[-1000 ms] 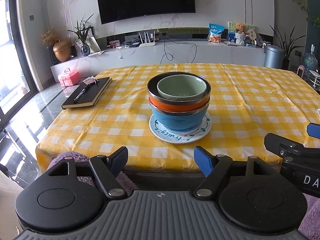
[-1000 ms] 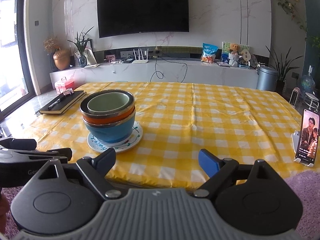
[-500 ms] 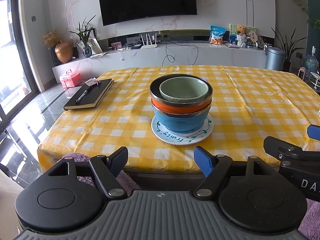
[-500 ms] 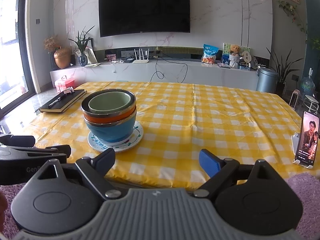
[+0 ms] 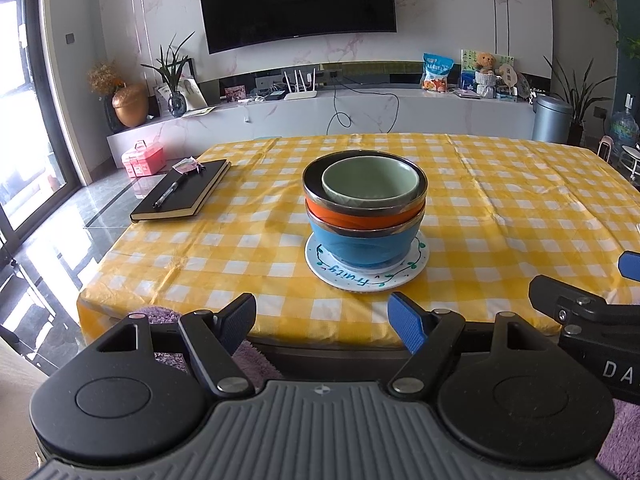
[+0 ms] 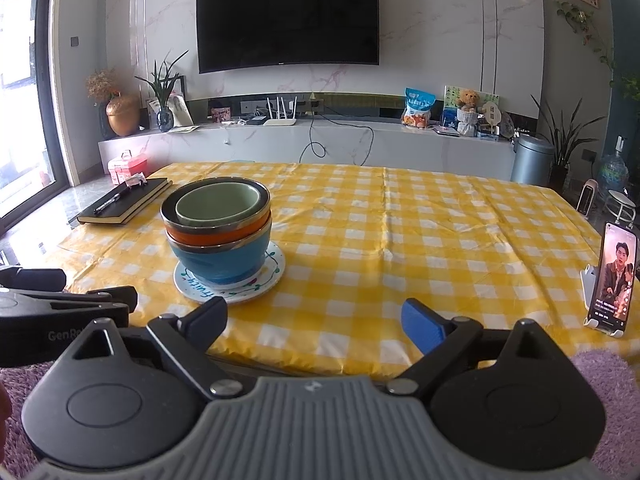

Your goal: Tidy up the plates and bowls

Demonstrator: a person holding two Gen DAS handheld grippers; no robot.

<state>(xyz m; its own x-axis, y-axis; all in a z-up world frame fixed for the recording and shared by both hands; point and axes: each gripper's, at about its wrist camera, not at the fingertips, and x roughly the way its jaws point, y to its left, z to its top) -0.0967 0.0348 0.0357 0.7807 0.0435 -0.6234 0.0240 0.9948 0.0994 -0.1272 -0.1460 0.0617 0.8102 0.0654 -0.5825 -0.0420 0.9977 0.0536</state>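
A stack of bowls stands on a white plate with green lettering, near the front edge of the yellow checked table. A blue bowl is at the bottom, an orange bowl sits in it, and a small green bowl sits on top. The same stack shows in the right wrist view on its plate. My left gripper is open and empty, held off the table's front edge before the stack. My right gripper is open and empty, to the right of the stack.
A black notebook with a pen lies at the table's left side. A phone on a stand is at the table's right front corner. A purple rug lies below the table's front edge. A TV console stands behind the table.
Both grippers have risen slightly and drawn back a little from the table; the stack sits a bit lower and farther in both views. Both stay open and empty.
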